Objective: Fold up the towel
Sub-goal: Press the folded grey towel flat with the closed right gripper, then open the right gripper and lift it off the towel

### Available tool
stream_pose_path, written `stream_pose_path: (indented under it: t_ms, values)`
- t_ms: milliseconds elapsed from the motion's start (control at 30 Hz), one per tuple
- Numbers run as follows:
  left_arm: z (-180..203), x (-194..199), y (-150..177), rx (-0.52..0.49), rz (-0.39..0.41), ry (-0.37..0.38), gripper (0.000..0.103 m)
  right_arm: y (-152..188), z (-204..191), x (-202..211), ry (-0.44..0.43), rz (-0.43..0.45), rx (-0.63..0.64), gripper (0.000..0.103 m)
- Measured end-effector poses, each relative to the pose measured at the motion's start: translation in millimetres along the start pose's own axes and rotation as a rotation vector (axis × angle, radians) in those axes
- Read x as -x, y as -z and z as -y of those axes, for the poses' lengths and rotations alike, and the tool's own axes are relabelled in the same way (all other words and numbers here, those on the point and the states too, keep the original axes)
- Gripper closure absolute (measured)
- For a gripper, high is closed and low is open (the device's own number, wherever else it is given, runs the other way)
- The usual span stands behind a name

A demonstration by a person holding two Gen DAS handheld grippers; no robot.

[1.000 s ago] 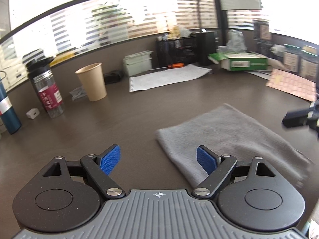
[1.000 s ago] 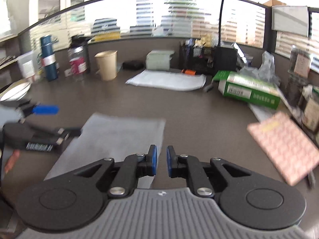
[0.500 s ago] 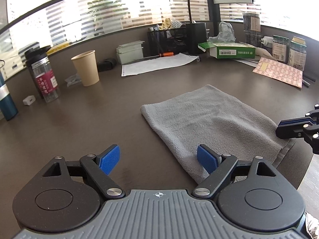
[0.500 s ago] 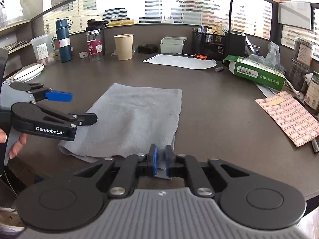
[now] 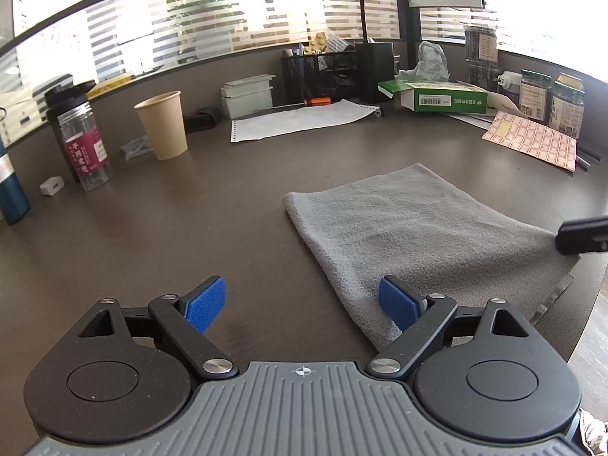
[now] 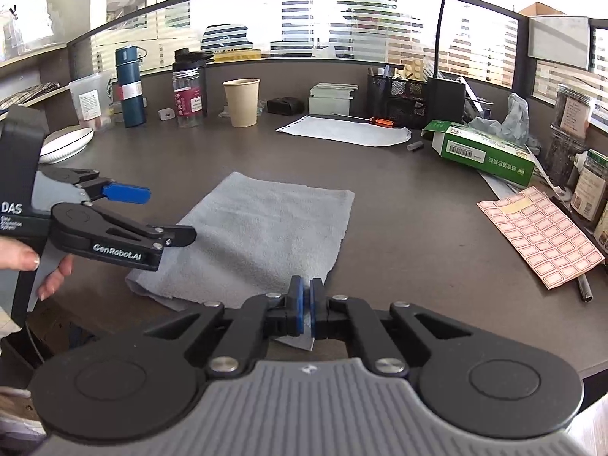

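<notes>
A grey towel [image 5: 418, 228] [image 6: 266, 228] lies flat on the dark brown desk [image 5: 190, 228], its near edge at the desk's front. My right gripper [image 6: 306, 302] is shut on the towel's near right corner, and a bit of cloth shows under the pads. In the left wrist view its black tip [image 5: 581, 237] sits at that same corner. My left gripper [image 5: 302, 309] [image 6: 159, 214] stands wide open at the near left corner, its right pad [image 5: 397, 309] over the cloth and its left pad over bare desk. A hand [image 6: 22, 262] holds it.
Behind the towel are a paper cup [image 5: 163, 125], a clear bottle with a red label [image 5: 81, 144], a white sheet [image 5: 300, 121], a green box [image 5: 437, 97] and a pink sheet [image 5: 532, 142]. A white plate [image 6: 64, 144] lies at the far left.
The right gripper's pads have come together on the towel's near right corner. The left gripper has stayed wide open by the near left corner.
</notes>
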State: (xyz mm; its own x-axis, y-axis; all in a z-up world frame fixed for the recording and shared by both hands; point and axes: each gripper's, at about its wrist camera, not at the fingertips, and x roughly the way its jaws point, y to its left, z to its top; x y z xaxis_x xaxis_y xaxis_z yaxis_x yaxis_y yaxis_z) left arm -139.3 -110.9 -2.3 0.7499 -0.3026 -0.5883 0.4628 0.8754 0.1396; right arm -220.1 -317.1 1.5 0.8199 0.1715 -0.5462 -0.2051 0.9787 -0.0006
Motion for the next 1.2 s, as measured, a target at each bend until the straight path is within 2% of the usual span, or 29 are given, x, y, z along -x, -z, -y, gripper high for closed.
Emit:
stream_pose_path:
  t_ms: [167, 267, 367, 500, 667, 767, 900, 967, 1033, 1200]
  values:
    - [1, 0, 0, -0.004, 0.002, -0.004, 0.01, 8, -4, -7, -0.006, -0.061, 0.022, 0.099]
    - [0, 1, 0, 0.002, 0.004, 0.001, 0.01, 9, -5, -5, 0.004, -0.056, 0.024, 0.092]
    - [-7, 7, -2, 0.021, 0.023, -0.01, 0.01, 8, -2, 2, 0.027, -0.037, 0.027, 0.091]
    - [-15, 19, -9, 0.069, 0.074, -0.011, 0.011, 2, 8, 13, 0.032, 0.036, -0.02, 0.091]
    - [-1, 17, -24, 0.071, 0.119, 0.07, 0.012, -5, 0, -8, -0.009, 0.067, -0.062, 0.091]
    - [12, 7, -28, 0.067, 0.109, 0.139, 0.016, -5, -6, -26, -0.035, 0.037, -0.061, 0.091]
    - [20, -13, -25, 0.07, 0.042, 0.204, 0.019, 1, -4, -29, -0.044, 0.019, -0.068, 0.091]
    - [20, -21, -21, 0.069, 0.008, 0.189, 0.021, 2, -1, -25, -0.044, 0.019, -0.083, 0.091]
    - [18, -24, -17, 0.063, 0.008, 0.155, 0.019, 2, 2, -21, -0.037, 0.018, -0.083, 0.091]
    - [7, -23, -13, 0.078, -0.001, 0.123, 0.019, 2, 7, -18, -0.04, 0.013, -0.086, 0.091]
